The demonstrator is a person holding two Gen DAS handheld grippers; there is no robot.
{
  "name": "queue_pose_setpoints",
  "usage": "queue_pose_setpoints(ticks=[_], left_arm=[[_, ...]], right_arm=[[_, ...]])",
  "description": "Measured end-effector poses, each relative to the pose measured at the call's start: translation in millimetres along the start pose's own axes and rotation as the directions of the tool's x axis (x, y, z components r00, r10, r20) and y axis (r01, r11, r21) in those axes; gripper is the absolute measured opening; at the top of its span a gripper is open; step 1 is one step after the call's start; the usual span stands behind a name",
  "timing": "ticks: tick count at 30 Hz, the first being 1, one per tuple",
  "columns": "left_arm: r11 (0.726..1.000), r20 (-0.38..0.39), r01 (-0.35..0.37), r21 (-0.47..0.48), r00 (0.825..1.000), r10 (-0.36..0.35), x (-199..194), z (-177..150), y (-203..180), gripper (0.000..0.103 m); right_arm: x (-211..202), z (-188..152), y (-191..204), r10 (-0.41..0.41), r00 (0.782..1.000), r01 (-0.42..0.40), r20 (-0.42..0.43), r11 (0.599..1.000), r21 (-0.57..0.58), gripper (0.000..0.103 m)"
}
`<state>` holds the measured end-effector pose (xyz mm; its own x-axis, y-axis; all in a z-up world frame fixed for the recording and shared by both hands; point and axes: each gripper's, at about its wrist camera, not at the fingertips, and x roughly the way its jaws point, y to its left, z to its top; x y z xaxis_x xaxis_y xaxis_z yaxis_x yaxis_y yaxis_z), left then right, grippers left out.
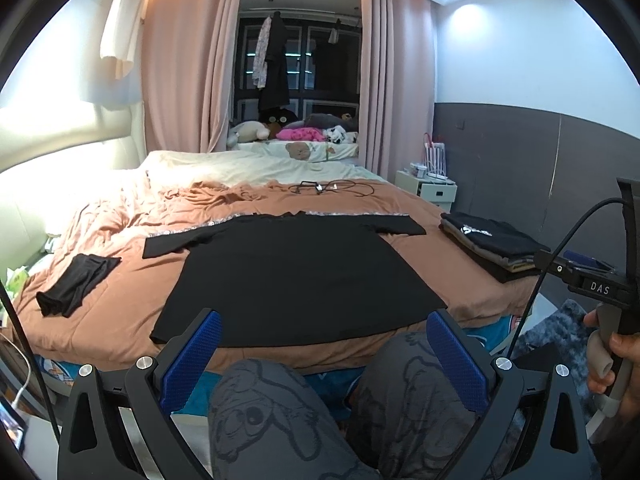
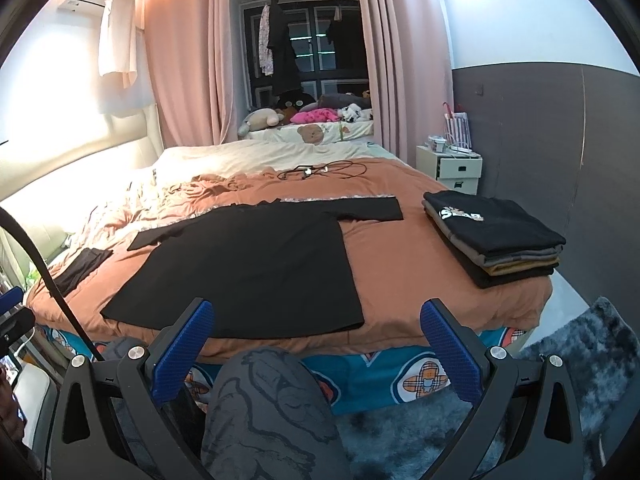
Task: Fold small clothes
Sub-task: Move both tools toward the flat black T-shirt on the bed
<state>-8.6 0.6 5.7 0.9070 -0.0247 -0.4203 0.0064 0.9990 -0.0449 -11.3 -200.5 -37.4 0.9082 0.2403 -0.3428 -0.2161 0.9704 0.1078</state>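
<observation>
Left wrist view: left gripper point(image 1: 324, 334) had its jaws spread wide, nothing held, blue textured pads point(image 1: 456, 360) on black frames with silver bolts. It hung low in front of the bed edge, over the person's knees point(image 1: 276, 412) in grey cartoon-print trousers. Black T-shirt point(image 1: 296, 276) lay flat and smooth on the rust-brown bedspread point(image 1: 120, 320), both sleeves out, hem toward camera, well ahead of the fingertips. Small crumpled black garment point(image 1: 76, 284) sat apart near the bed's left edge. Folded stack point(image 1: 496, 246) rested at the bed's right edge, top piece black with a white print, unreadable here. Right hand point(image 1: 612, 360) at frame right wrapped a grey grip on the other device, whose black bar read "DAS" point(image 1: 600, 288). Cables point(image 1: 332, 188) lay tangled farther back on the bed.

Right wrist view: right gripper point(image 2: 318, 326) likewise fully parted and empty, same blue pads point(image 2: 184, 348), hovering short of the bed above one knee point(image 2: 268, 408). T-shirt point(image 2: 248, 272) sat left of centre, flat, not touched. Stack point(image 2: 496, 236) on the right showed black, grey and tan layers, squared edges; white logo lettering only partly legible. Shaggy grey rug point(image 2: 580, 360) covered the floor at right; teal patterned sheet point(image 2: 380, 376) showed under the bedspread. White drawer unit point(image 2: 452, 168) stood against the grey wall panel.
</observation>
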Motion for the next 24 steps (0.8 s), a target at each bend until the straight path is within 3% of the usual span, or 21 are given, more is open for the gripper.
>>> queue_pose_setpoints(ticks=[24], left_arm=[[1.000,0.009,-0.005,-0.021,1.000,0.005,-6,-4,10,0.103]], right_arm=[[6,-1,13,-0.046,0.999,0.046,0.021,0.999,-0.026,0.103]])
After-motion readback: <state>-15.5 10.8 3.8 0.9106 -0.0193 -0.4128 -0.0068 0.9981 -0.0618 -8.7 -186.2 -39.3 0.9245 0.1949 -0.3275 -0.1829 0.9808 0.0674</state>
